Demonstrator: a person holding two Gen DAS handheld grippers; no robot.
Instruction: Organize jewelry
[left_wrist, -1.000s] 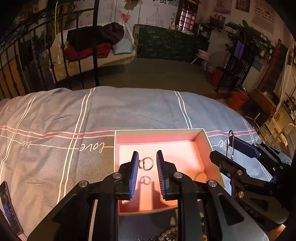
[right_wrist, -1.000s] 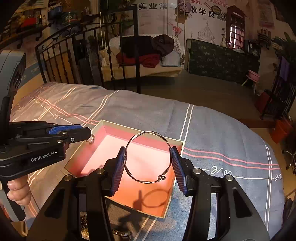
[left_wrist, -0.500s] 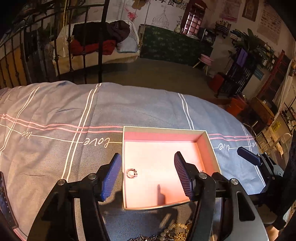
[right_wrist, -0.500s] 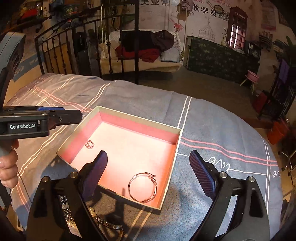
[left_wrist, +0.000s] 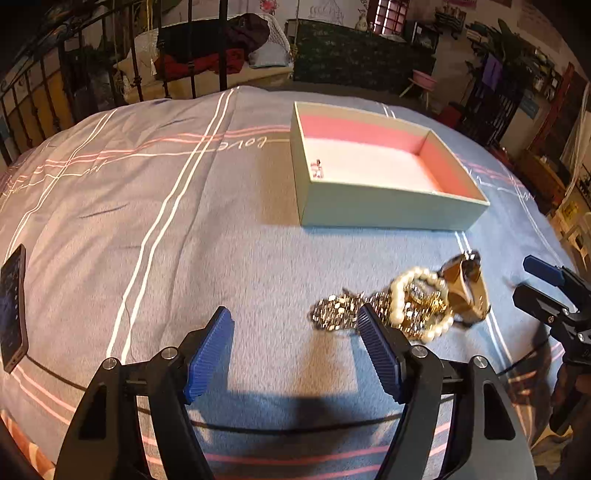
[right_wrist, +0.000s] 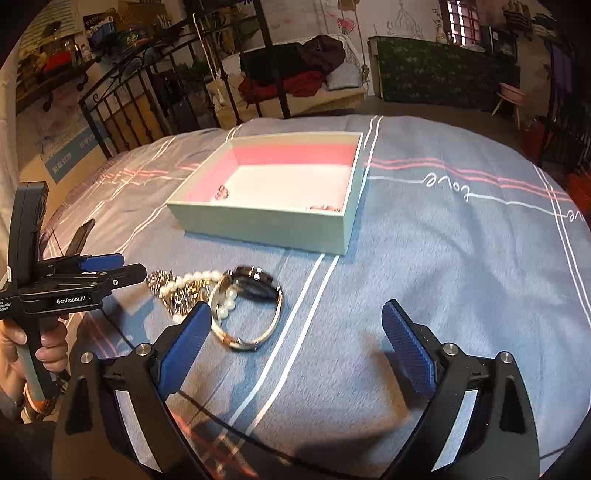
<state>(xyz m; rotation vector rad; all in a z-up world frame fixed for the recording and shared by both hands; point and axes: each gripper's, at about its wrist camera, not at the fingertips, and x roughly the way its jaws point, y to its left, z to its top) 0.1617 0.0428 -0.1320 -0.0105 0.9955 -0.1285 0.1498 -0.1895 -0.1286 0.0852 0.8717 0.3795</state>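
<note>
A pale box (left_wrist: 388, 210) with a pink lining sits on the bed; a small ring (left_wrist: 317, 168) lies inside by its left wall. The right wrist view shows the box (right_wrist: 258, 225), the ring (right_wrist: 221, 192) and a thin bangle (right_wrist: 325, 208) at its near right corner. In front of it lies a heap: pearl bracelet (left_wrist: 417, 273), gold watch (left_wrist: 465, 288), glittering chain (left_wrist: 332, 310). My left gripper (left_wrist: 293, 321) hangs just left of the heap, jaws opening, only bedspread between them. My right gripper (right_wrist: 295, 314) is right of the watch (right_wrist: 255, 284), jaws opening, nothing between them.
A grey-blue bedspread (left_wrist: 184, 221) with white and pink stripes covers the bed. A dark phone (left_wrist: 13, 306) lies at its left edge. An iron bed frame (right_wrist: 147, 92) stands behind, with floor and furniture beyond. A hand (right_wrist: 44, 350) holds the left gripper's handle.
Both grippers let go over the box: the ring and the bangle now lie inside. Both then drew back and down toward the heap, and their jaws spread wide.
</note>
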